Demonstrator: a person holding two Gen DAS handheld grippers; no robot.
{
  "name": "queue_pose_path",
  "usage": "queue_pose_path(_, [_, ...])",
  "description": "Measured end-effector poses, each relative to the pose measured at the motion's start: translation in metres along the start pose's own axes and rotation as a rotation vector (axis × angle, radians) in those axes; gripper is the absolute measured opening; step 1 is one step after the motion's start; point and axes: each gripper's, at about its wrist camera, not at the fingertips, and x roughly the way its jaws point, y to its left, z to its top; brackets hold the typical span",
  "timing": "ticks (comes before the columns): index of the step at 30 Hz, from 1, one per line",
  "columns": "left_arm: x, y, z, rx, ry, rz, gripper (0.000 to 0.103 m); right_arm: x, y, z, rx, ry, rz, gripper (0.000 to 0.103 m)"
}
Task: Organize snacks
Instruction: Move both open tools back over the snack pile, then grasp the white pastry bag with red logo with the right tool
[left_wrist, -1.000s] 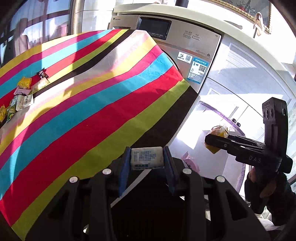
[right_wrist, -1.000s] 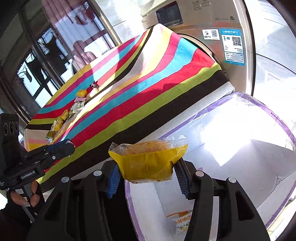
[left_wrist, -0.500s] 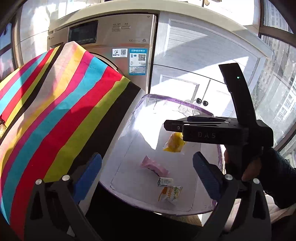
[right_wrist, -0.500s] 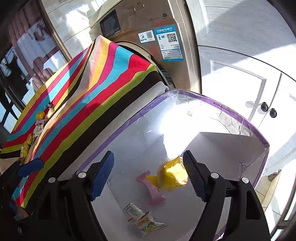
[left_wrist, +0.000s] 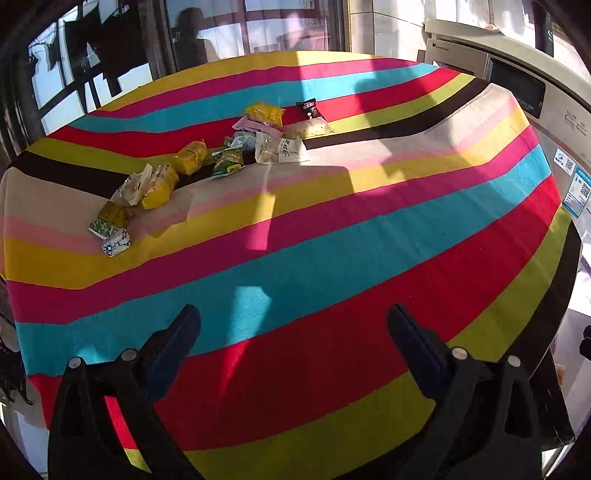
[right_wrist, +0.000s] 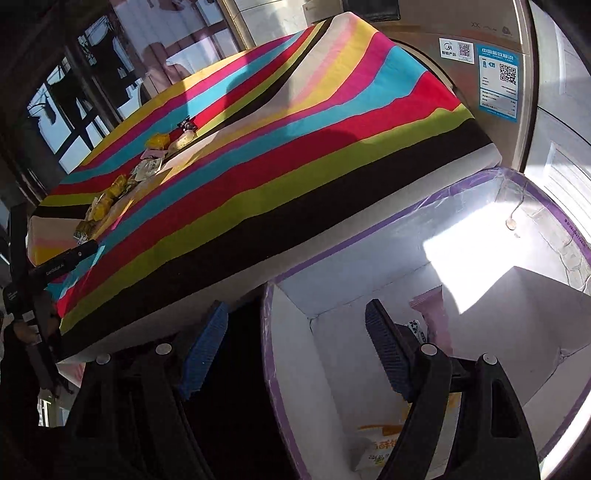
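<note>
Several snack packets (left_wrist: 207, 155) lie in a loose row at the far left of a striped tablecloth (left_wrist: 332, 240); they also show small in the right wrist view (right_wrist: 122, 188). My left gripper (left_wrist: 293, 332) is open and empty, low over the table's near side. My right gripper (right_wrist: 295, 332) is open and empty at the near rim of a white box with purple-taped edges (right_wrist: 535, 177) beside the table. In the box lie a pink packet (right_wrist: 434, 314), a small white packet (right_wrist: 417, 328) and a white-and-orange packet (right_wrist: 384, 443). The left gripper also shows in the right wrist view (right_wrist: 88, 254).
A silver washing machine (right_wrist: 491, 55) stands behind the table and box; it also shows in the left wrist view (left_wrist: 535, 92). Windows (left_wrist: 92, 55) line the far side. The tablecloth's black edge (right_wrist: 295, 221) hangs next to the box.
Both grippers opened and dropped their packets into the box. The left gripper then swung back over the table toward the snack pile; the right pulled back to the box's near rim.
</note>
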Motion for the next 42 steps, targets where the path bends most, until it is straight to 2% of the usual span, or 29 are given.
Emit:
queue_pose_path(3, [0.017, 0.049, 0.004, -0.059, 0.024, 0.11, 0.101, 0.01, 0.034, 0.009, -0.103, 0.039, 0.054, 0.076])
queue_pose_path(6, [0.035, 0.09, 0.002, -0.147, 0.044, 0.154, 0.101, 0.019, 0.067, 0.021, -0.2, 0.054, 0.053, 0.076])
queue_pose_path(9, [0.049, 0.124, 0.003, -0.308, 0.097, 0.06, 0.101, 0.034, 0.097, 0.036, -0.257, 0.048, 0.068, 0.083])
queue_pose_path(12, [0.051, 0.139, 0.002, -0.394, 0.08, 0.032, 0.101, 0.061, 0.126, 0.052, -0.295, 0.064, 0.079, 0.084])
queue_pose_path(17, [0.052, 0.129, 0.0, -0.351, 0.101, 0.076, 0.101, 0.124, 0.168, 0.086, -0.285, 0.105, 0.069, 0.084])
queue_pose_path(18, [0.053, 0.127, 0.0, -0.338, 0.109, 0.087, 0.101, 0.137, 0.176, 0.093, -0.275, 0.113, 0.075, 0.087])
queue_pose_path(22, [0.055, 0.122, 0.0, -0.312, 0.127, 0.111, 0.101, 0.18, 0.216, 0.128, -0.292, 0.116, 0.073, 0.087])
queue_pose_path(25, [0.055, 0.122, 0.0, -0.313, 0.124, 0.107, 0.101, 0.204, 0.247, 0.158, -0.313, 0.076, 0.093, 0.087])
queue_pose_path(26, [0.055, 0.123, 0.0, -0.317, 0.121, 0.102, 0.101, 0.212, 0.259, 0.166, -0.353, 0.06, 0.095, 0.087])
queue_pose_path(28, [0.054, 0.125, -0.001, -0.324, 0.115, 0.093, 0.101, 0.229, 0.286, 0.181, -0.512, 0.038, 0.087, 0.087])
queue_pose_path(30, [0.055, 0.124, 0.0, -0.326, 0.113, 0.089, 0.101, 0.245, 0.3, 0.192, -0.62, 0.046, 0.024, 0.087])
queue_pose_path(31, [0.055, 0.125, 0.0, -0.327, 0.111, 0.087, 0.101, 0.252, 0.3, 0.199, -0.604, 0.077, 0.01, 0.087])
queue_pose_path(32, [0.054, 0.125, 0.0, -0.33, 0.109, 0.084, 0.101, 0.257, 0.294, 0.206, -0.536, 0.12, 0.038, 0.087])
queue_pose_path(34, [0.054, 0.126, 0.0, -0.34, 0.101, 0.074, 0.101, 0.263, 0.279, 0.218, -0.344, 0.168, 0.125, 0.087])
queue_pose_path(37, [0.053, 0.128, -0.001, -0.351, 0.093, 0.066, 0.101, 0.275, 0.265, 0.228, -0.103, 0.192, 0.148, 0.088])
queue_pose_path(39, [0.052, 0.127, -0.001, -0.349, 0.094, 0.066, 0.101, 0.284, 0.266, 0.231, -0.01, 0.201, 0.173, 0.088])
queue_pose_path(42, [0.052, 0.127, -0.001, -0.352, 0.09, 0.06, 0.101, 0.296, 0.28, 0.235, 0.051, 0.19, 0.182, 0.097])
